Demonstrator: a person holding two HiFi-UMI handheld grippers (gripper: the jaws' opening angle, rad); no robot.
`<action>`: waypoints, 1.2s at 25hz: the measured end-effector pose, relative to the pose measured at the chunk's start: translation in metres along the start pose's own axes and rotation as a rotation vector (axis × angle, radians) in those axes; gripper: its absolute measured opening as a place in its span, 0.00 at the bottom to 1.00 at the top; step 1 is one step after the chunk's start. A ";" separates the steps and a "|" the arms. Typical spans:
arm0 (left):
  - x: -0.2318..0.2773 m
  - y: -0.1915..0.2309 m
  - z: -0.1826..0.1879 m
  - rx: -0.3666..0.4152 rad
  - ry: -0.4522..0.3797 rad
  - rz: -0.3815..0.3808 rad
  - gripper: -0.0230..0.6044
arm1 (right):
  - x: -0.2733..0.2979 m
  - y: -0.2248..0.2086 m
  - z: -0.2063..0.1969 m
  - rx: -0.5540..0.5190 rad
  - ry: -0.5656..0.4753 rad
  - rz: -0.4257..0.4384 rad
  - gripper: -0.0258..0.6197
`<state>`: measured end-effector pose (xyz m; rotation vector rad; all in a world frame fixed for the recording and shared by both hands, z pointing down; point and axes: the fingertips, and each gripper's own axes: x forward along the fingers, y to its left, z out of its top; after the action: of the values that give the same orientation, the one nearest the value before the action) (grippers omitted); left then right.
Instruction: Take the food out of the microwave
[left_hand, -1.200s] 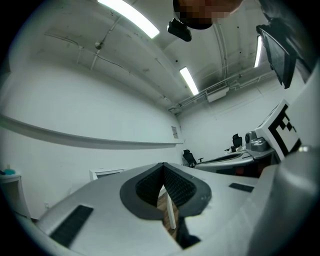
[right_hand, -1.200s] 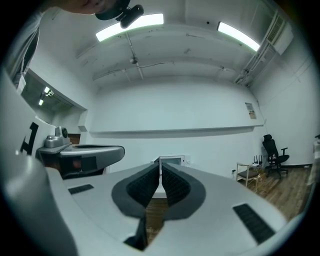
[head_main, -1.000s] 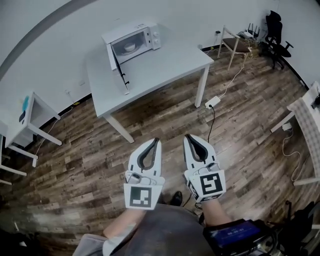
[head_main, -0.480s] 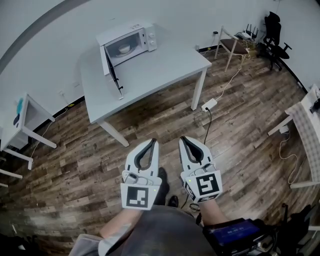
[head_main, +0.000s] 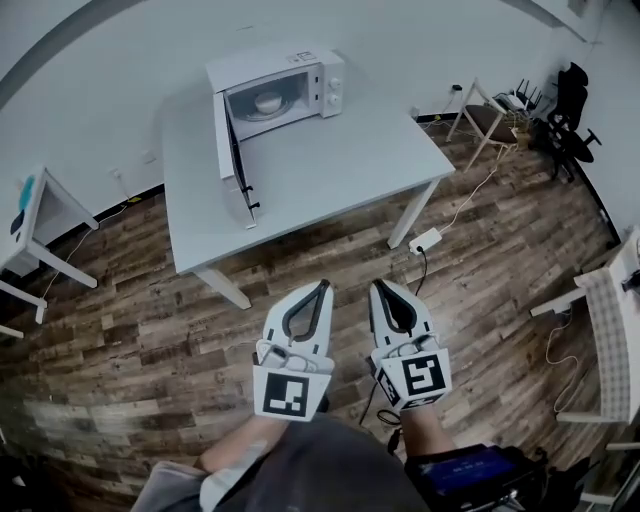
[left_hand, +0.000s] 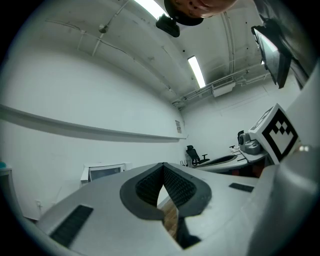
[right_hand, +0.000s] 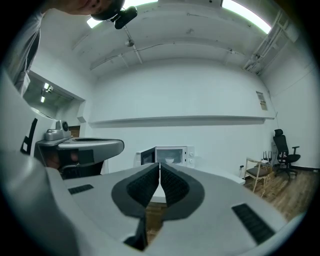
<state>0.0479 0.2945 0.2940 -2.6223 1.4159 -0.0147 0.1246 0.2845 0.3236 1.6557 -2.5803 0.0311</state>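
Observation:
A white microwave (head_main: 285, 88) stands at the far end of a grey table (head_main: 330, 170), its door (head_main: 232, 160) swung wide open toward me. Inside sits a white bowl (head_main: 268, 102); the right gripper view shows the same microwave (right_hand: 167, 155) with the bowl (right_hand: 169, 161) small and far off. My left gripper (head_main: 324, 287) and right gripper (head_main: 379, 287) hang side by side over the wooden floor, short of the table's near edge. Both are shut with nothing between the pads. The left gripper view shows the microwave (left_hand: 104, 172) far away at the left.
A white power strip (head_main: 426, 241) and its cable lie on the floor by the table's right leg. A wooden chair (head_main: 488, 117) and a black office chair (head_main: 570, 105) stand at the far right. A small white table (head_main: 30, 225) is at the left, another table edge (head_main: 610, 330) at the right.
Both grippers have moved forward together toward the table, which now lies closer and more central in the head view. Their jaws stayed shut.

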 end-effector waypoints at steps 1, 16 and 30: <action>0.007 0.009 -0.001 -0.015 -0.005 0.003 0.05 | 0.013 0.000 0.002 -0.005 0.003 0.007 0.06; 0.070 0.069 -0.002 -0.107 -0.069 0.028 0.05 | 0.099 -0.021 0.032 -0.099 0.017 0.028 0.06; 0.182 0.098 -0.030 -0.056 0.024 0.093 0.05 | 0.198 -0.096 0.023 -0.038 0.005 0.141 0.06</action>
<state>0.0644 0.0868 0.2970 -2.6054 1.5672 0.0040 0.1283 0.0640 0.3130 1.4575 -2.6714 -0.0064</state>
